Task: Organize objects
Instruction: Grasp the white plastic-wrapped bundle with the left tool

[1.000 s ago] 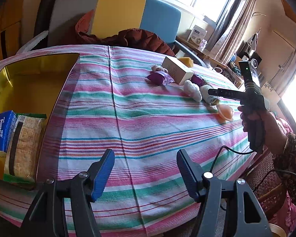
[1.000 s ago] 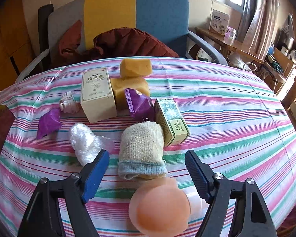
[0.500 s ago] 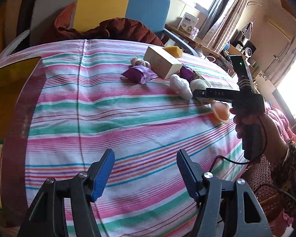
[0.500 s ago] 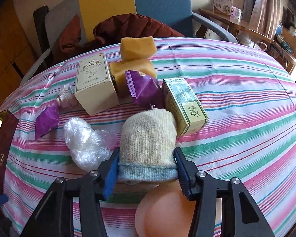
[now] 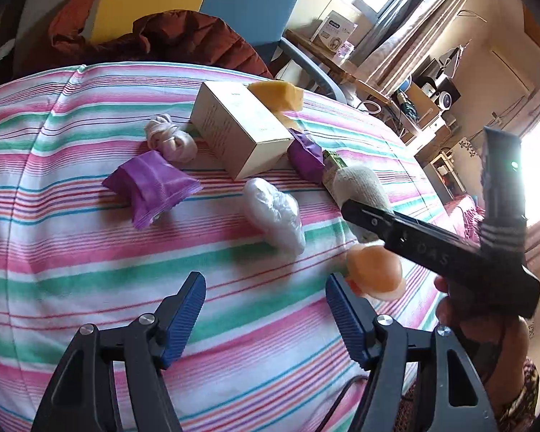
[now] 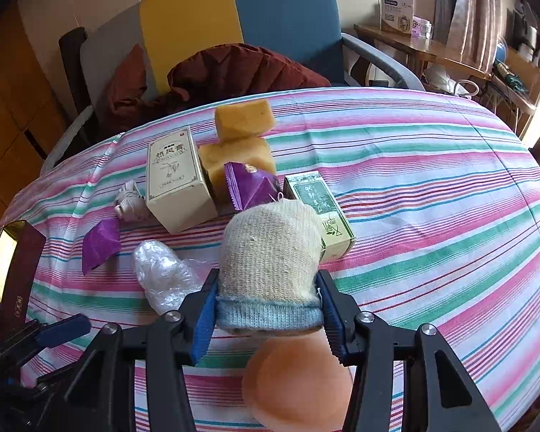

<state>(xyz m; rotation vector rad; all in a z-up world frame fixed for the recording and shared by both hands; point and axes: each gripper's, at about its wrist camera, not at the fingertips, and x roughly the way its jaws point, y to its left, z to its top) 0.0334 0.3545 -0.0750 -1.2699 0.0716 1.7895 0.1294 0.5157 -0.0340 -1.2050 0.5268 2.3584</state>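
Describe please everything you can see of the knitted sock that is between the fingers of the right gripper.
The knitted sock is rolled into a thick bundle, cream wool with a pale blue cuff at the near end. It points away from the camera. The right gripper has its blue fingers pressed on the cuff from both sides. Its far end lies against the green box; a peach round object sits just under the cuff.

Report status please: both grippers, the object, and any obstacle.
Right gripper shut on knitted glove. Left gripper opening, nothing between. Peach round object and crumpled plastic bag crowd the glove.
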